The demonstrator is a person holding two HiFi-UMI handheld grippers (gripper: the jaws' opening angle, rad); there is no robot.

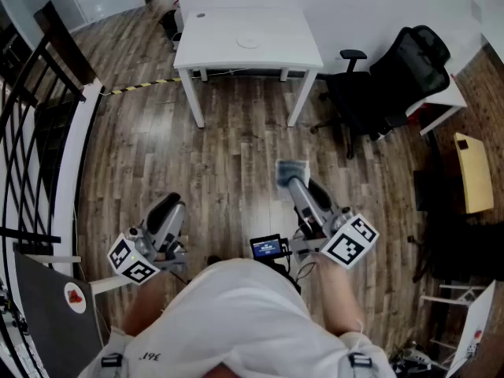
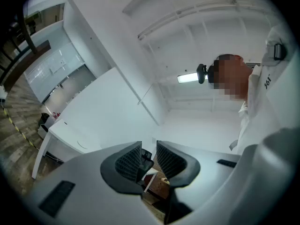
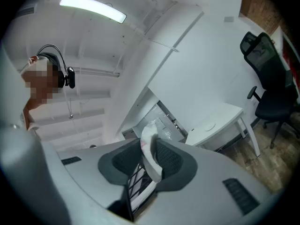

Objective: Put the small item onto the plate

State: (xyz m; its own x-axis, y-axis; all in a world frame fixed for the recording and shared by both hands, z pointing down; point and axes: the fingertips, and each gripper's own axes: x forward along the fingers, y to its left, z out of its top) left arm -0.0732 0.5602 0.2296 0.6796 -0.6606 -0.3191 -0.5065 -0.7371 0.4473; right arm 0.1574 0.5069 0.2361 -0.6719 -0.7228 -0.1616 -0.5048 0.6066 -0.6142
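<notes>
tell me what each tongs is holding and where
Right tongs: shut on a small white packet, clamped across its near part, far end poking past the tips. Left tongs: open, nothing held.

Bare floor point(image 1: 236, 152) lay open up to the white bench point(image 1: 220, 30); an office chair point(image 1: 402, 77) (right) and a railing point(image 1: 24, 116) flanked it.
</notes>
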